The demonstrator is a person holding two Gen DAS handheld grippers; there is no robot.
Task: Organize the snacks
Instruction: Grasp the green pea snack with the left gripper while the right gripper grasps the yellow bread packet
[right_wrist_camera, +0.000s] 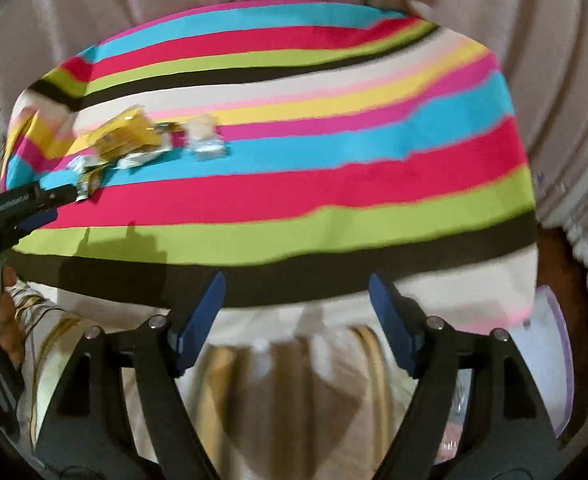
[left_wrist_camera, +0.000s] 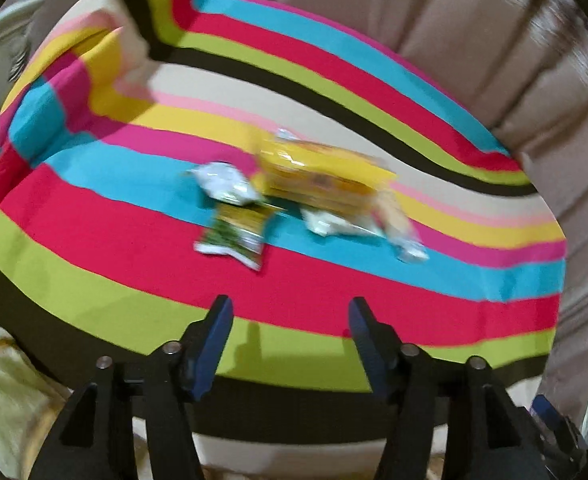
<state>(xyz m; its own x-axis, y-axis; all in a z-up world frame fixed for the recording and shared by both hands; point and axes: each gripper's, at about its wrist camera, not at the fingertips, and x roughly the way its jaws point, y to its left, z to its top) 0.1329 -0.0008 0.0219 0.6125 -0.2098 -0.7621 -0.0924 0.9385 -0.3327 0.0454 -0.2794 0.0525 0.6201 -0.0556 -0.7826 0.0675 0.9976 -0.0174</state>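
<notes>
A small heap of snack packets lies mid-table on the striped cloth (left_wrist_camera: pixel 133 216): a big yellow pack (left_wrist_camera: pixel 322 176), a white pouch (left_wrist_camera: pixel 225 184), a green packet (left_wrist_camera: pixel 237 236) and pale wrappers (left_wrist_camera: pixel 342 224). My left gripper (left_wrist_camera: pixel 289 312) hovers open just short of them, with nothing between its blue pads. In the right wrist view the same heap (right_wrist_camera: pixel 129 136) sits far left, with a small pale packet (right_wrist_camera: pixel 205 140) beside it. The left gripper (right_wrist_camera: pixel 59 206) reaches in next to the heap. My right gripper (right_wrist_camera: pixel 298 284) stands wide open over the table's near edge, holding nothing.
Beige curtains (left_wrist_camera: pixel 454 20) hang close behind the table. The cloth is bunched up at the far left corner (left_wrist_camera: pixel 129 52). A hand (right_wrist_camera: pixel 5 308) and patterned fabric (right_wrist_camera: pixel 53 340) are at lower left. A translucent plastic container (right_wrist_camera: pixel 546 360) sits below the table's right end.
</notes>
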